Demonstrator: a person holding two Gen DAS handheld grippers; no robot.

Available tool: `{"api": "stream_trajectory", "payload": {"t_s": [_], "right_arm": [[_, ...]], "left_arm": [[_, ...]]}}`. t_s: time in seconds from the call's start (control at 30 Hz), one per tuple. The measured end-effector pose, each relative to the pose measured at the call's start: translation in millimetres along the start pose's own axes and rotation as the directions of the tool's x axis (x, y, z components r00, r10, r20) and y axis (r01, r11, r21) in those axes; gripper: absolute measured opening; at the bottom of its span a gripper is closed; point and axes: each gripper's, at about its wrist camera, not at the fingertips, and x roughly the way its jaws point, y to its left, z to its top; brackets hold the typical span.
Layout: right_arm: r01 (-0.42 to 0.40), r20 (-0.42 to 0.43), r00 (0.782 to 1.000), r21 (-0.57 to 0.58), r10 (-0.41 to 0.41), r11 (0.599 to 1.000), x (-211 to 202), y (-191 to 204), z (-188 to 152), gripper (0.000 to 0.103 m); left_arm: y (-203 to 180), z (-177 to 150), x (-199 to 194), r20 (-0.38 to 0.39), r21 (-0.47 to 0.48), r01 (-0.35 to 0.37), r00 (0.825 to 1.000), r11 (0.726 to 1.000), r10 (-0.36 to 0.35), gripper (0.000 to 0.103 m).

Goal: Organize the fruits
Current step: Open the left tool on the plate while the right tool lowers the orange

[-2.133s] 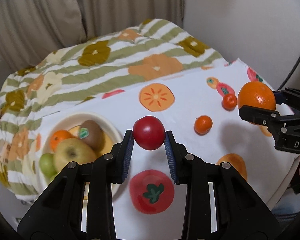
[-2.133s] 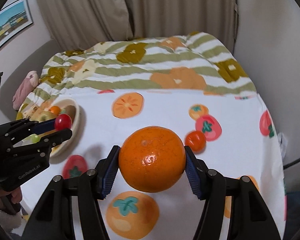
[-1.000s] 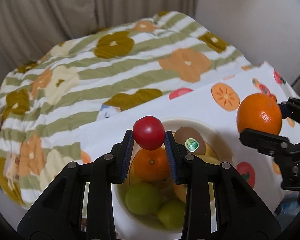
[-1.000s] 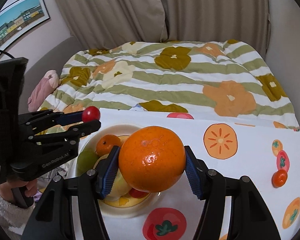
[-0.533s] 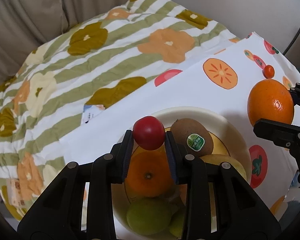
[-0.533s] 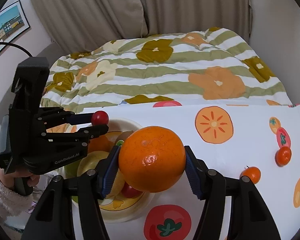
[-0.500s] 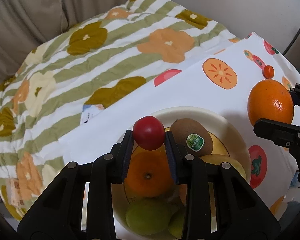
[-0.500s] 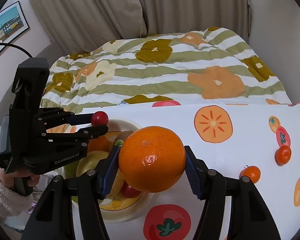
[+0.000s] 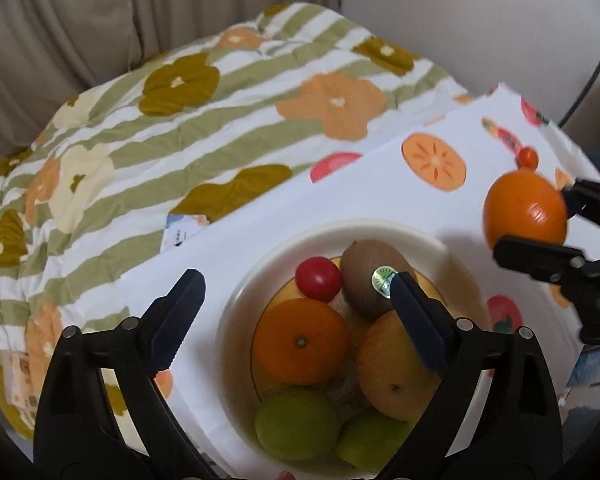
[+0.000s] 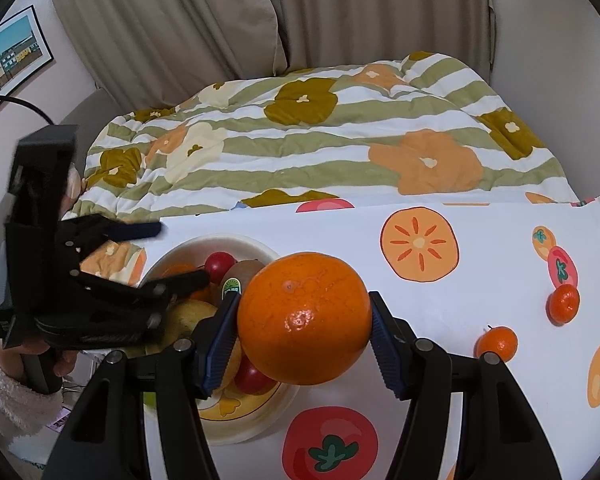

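With the left gripper [image 9: 296, 304] just sprung wide, empty above the bowl [image 9: 380, 229] and the dropped tomato [image 9: 318, 278], next in line: orange [image 10: 304, 318] clamped in right gripper [image 10: 304, 332], bowl down-left, close.

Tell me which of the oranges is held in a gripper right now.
The large orange, clamped between the right gripper's pads above the cloth. The orange in the bowl lies loose, and two small ones sit on the cloth.

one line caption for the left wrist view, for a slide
Left gripper, fingers just opened, above the bowl where the red tomato sits beside a kiwi.
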Motion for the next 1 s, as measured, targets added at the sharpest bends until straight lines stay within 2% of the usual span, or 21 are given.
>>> {"api": "stream_trajectory", "payload": {"t_s": [0.17,0.23,0.37,0.47,0.7,0.9,1.0], "right_arm": [[-0.017,-0.004,1.000,-0.017,0.017,1.000,0,4,2,0.058],[-0.035,-0.008,0.999,-0.020,0.035,0.999,1,4,3,0.058],[-0.076,-0.014,0.997,-0.059,0.076,0.995,5,9,3,0.058],[-0.104,-0.023,0.994,-0.088,0.103,0.991,11,11,2,0.058],[-0.144,-0.043,0.989,-0.098,0.141,0.985,31,10,-3,0.058],[-0.166,-0.061,0.985,-0.045,0.163,0.985,41,6,-5,0.058],[-0.202,-0.054,0.978,-0.018,0.201,0.979,38,2,-6,0.059]], "left_arm": [[16,-6,-20,0.022,-0.078,-0.042,0.999,0.996,0.043,0.099],[26,-15,-28,0.021,-0.141,-0.056,0.998,0.988,0.060,0.100],[46,-43,-42,0.023,-0.284,-0.072,0.996,0.956,0.082,0.103],[53,-63,-51,0.023,-0.339,-0.088,0.995,0.937,0.102,0.103],[53,-85,-61,0.019,-0.326,-0.163,0.984,0.931,0.179,0.103],[47,-91,-67,0.033,-0.320,-0.158,0.984,0.934,0.178,0.103],[46,-92,-68,0.035,-0.328,-0.153,0.984,0.932,0.174,0.103]]}}
